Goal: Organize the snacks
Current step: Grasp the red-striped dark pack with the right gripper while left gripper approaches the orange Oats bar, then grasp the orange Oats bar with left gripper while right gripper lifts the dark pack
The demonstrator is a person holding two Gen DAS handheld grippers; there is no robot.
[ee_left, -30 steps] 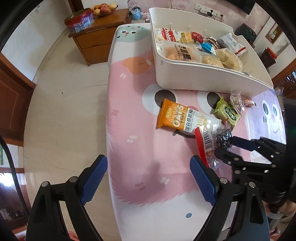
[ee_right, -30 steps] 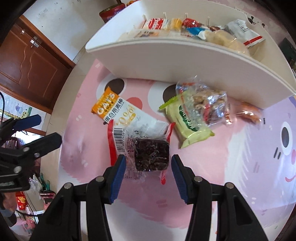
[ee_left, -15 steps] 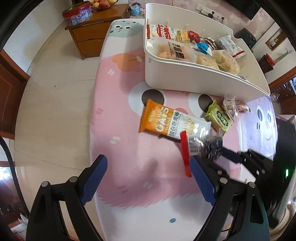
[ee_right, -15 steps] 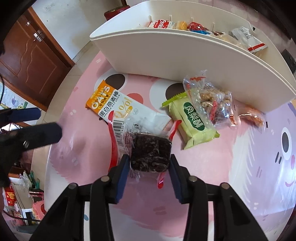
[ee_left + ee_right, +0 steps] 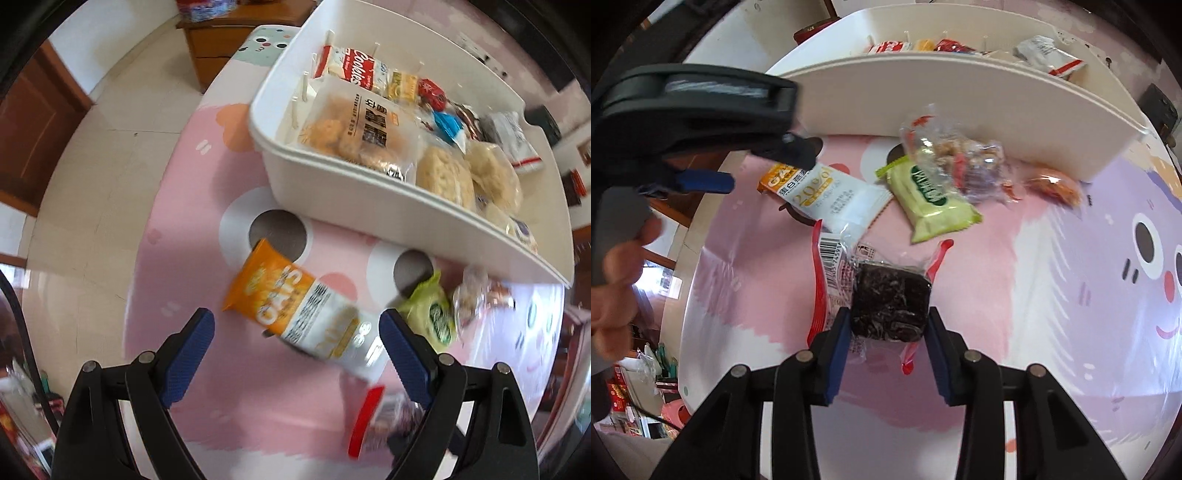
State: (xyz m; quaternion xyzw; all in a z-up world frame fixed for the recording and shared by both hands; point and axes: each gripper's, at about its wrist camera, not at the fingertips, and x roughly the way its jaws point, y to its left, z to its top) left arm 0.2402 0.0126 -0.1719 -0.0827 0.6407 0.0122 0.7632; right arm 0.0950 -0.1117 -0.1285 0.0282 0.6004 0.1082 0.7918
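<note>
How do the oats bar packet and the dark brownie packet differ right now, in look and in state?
The oats bar packet is opaque, orange and white; the dark brownie packet is clear with red edges, showing a dark square cake. The oats bar packet lies free on the table mat; the brownie packet sits clamped in the right gripper. Both are single wrapped snacks outside the white bin.

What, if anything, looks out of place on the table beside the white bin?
Four snacks lie loose on the tablecloth outside the white bin: the oats bar, green packet, clear mixed packet and small orange packet. The clear packet overlaps the green one. Nothing looks spilled or torn.
</note>
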